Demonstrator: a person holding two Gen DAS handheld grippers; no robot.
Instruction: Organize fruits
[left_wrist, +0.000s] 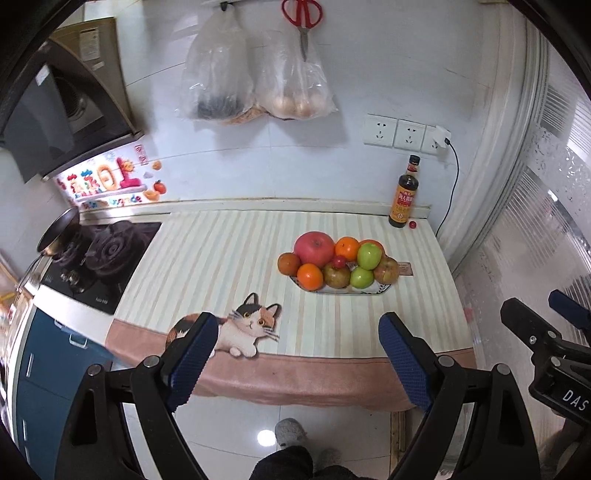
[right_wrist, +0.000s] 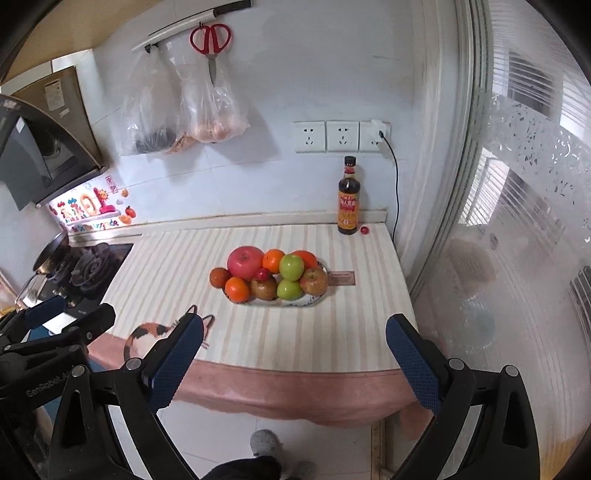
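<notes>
Ahead of both grippers, red, green, orange fruits (left_wrist: 338, 264) piled on oval patterned plate (left_wrist: 380, 290); only small red fruit beside dark sauce bottle (left_wrist: 413, 224) judged left. Left gripper (left_wrist: 299, 354), right gripper (right_wrist: 295, 356) spread wide, nothing held.

The left gripper (left_wrist: 297, 354) points forward and steeply downward, its blue-padded fingers (left_wrist: 194, 354) spread wide with nothing between them. The right gripper (right_wrist: 295, 356) is tilted the same way, jaws equally wide and empty. The two are side by side: in the left wrist view the right gripper shows at 3 o'clock, in the right wrist view the left one at 9 o'clock. A dark trouser leg (left_wrist: 288, 461) and grey-slippered foot (left_wrist: 290, 432) show at 6 o'clock.
</notes>
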